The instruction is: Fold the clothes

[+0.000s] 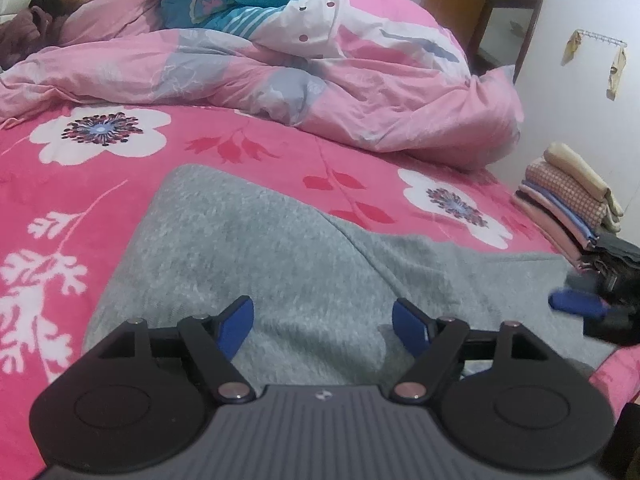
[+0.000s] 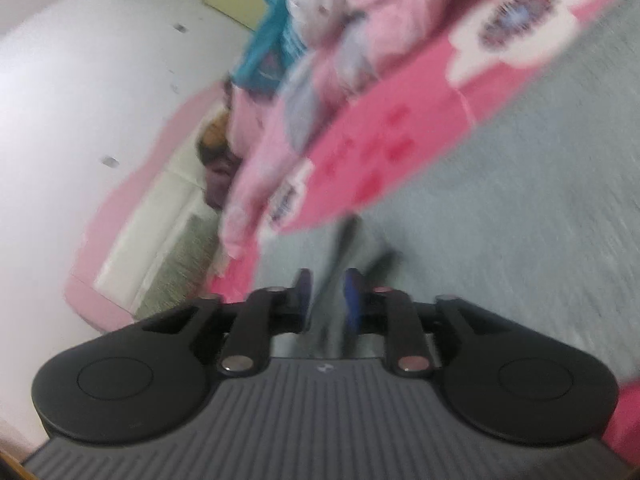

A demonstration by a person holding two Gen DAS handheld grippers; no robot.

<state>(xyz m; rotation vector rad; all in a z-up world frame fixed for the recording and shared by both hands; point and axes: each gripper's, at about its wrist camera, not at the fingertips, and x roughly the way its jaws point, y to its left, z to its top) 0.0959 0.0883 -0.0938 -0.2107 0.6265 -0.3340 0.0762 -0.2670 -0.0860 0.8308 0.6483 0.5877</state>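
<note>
A grey knitted garment [image 1: 304,248] lies spread on the pink flowered bed sheet [image 1: 80,184]. My left gripper [image 1: 322,322] hovers over its near part, open, its blue pads wide apart with nothing between them. At the right edge of the left wrist view, a blurred blue finger [image 1: 576,306] of the other gripper shows over the garment's right end. The right wrist view is tilted and blurred. There my right gripper [image 2: 328,294] stands narrowly open, and a ridge of the grey garment [image 2: 520,200] runs up between its pads.
A person lies under a pink quilt [image 1: 360,92] across the far side of the bed. A stack of folded clothes [image 1: 572,196] sits at the bed's right edge beside a dark heap [image 1: 616,264]. Behind are a wooden cabinet [image 1: 460,4] and a white wall.
</note>
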